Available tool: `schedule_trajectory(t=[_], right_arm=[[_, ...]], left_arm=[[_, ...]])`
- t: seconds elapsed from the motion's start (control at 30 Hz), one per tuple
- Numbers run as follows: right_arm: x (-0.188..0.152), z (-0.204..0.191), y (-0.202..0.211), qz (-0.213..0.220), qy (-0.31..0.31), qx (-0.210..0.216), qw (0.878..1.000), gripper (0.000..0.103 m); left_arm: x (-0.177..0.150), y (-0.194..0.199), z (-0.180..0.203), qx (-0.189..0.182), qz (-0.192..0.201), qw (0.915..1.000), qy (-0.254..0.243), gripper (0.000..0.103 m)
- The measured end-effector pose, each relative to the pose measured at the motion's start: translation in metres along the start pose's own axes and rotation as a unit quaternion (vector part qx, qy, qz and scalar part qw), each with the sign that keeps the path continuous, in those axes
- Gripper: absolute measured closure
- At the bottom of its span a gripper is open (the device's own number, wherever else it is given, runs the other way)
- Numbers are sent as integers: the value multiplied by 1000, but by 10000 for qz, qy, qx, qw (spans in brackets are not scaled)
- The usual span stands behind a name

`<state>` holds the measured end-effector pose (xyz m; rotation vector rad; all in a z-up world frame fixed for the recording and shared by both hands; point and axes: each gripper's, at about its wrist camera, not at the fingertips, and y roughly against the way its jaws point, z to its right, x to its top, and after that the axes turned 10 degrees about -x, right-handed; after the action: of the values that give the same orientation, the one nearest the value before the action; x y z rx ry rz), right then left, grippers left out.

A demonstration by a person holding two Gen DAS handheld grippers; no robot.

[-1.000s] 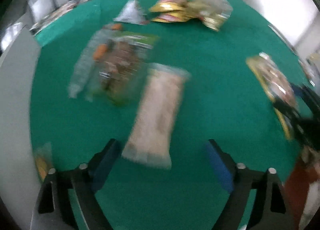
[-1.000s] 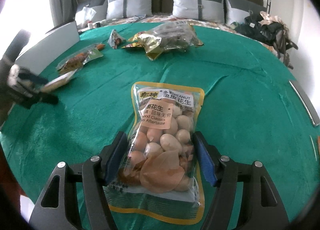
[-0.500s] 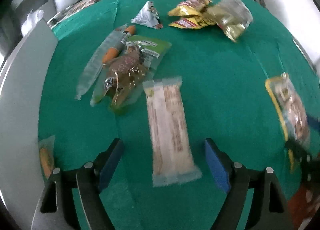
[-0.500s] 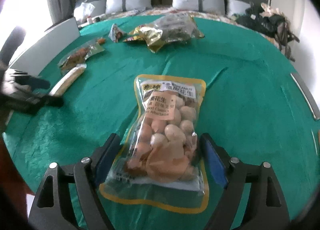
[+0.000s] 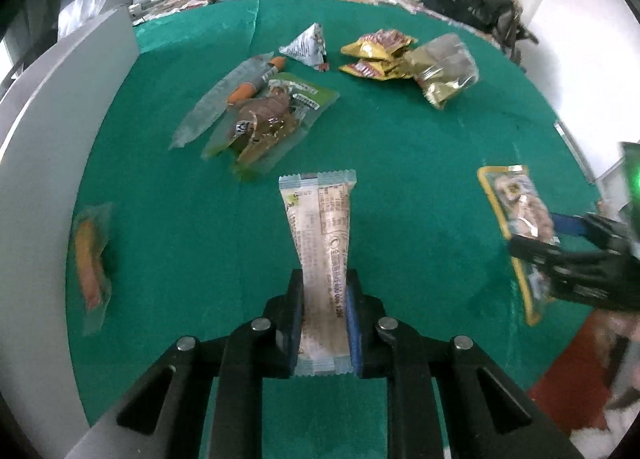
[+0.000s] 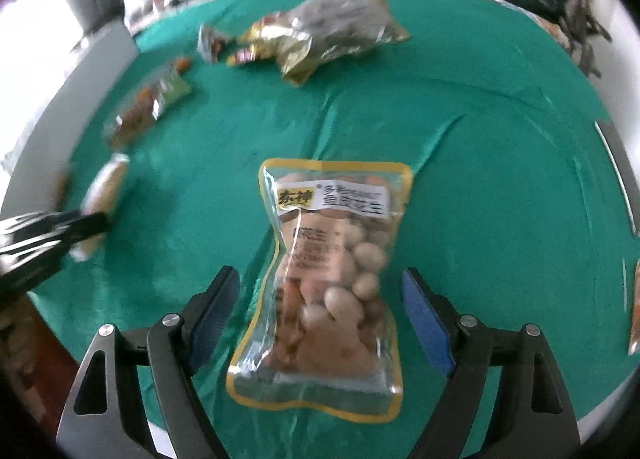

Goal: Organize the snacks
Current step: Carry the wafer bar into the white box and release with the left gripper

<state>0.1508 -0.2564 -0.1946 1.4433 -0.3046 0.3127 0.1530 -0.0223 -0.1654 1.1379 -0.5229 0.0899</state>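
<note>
My left gripper (image 5: pixel 323 299) is shut on the near end of a long pale snack bar (image 5: pixel 320 231) that points away over the green tablecloth (image 5: pixel 400 147). My right gripper (image 6: pixel 320 299) is open, its jaws standing on either side of a yellow-edged clear peanut bag (image 6: pixel 332 259) lying on the cloth; the pads do not touch it. The peanut bag also shows at the right of the left wrist view (image 5: pixel 516 211), with the right gripper beside it. The left gripper with the bar shows blurred at the left of the right wrist view (image 6: pixel 52 235).
Farther back lie a green-labelled brown snack pack (image 5: pixel 272 119), a clear sausage pack (image 5: pixel 228 99), a triangular packet (image 5: pixel 308 45), yellow sachets (image 5: pixel 376 55) and a gold-clear bag (image 5: pixel 444 71). An orange snack pack (image 5: pixel 92 259) lies at the left edge. Grey board (image 5: pixel 48 107) borders the left.
My left gripper has closed on the snack bar, which was lying free between its open jaws. My right gripper has opened wider around the peanut bag and shifted.
</note>
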Motion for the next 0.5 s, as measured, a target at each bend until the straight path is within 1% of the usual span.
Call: schedule_trajectory(t=[0.03,0.07,0.1,0.13,0.23,0.27,0.3,0.4,0.43,0.5], right_arm=[[0,-2,-3,-20,87,-93,9999,25],[0,-3,0,54,89,-276,9996,43],[1,-1,2,34,33,-239,9997,44],[0,1,6,9,-103,-142,9998,45],[0,2,24,203,-267,17,9994,45],[1,2,32,271,-332,192,9989,45],[3,-1,36,262,-331,275,9987,45],[10,-25,40,46,-136,465,9988,45],[16,-37,44,-12,-54,588,9983,45],[29,-69,59,33,212,822,9964,45]], left_arm=[[-8,12,1,-84,94,9999,17,85],[-10,19,0,-142,167,9998,33,85],[-12,30,-3,-222,271,9994,71,85],[-17,38,-5,-296,364,9988,121,85],[-26,67,-12,-556,640,9959,307,85],[-27,76,-15,-655,734,9944,387,85],[-32,84,-15,-719,786,9933,451,85],[-34,116,-26,-914,1042,9882,649,85],[-35,127,-31,-923,1133,9869,680,85],[-33,153,-50,-875,1363,9835,810,85]])
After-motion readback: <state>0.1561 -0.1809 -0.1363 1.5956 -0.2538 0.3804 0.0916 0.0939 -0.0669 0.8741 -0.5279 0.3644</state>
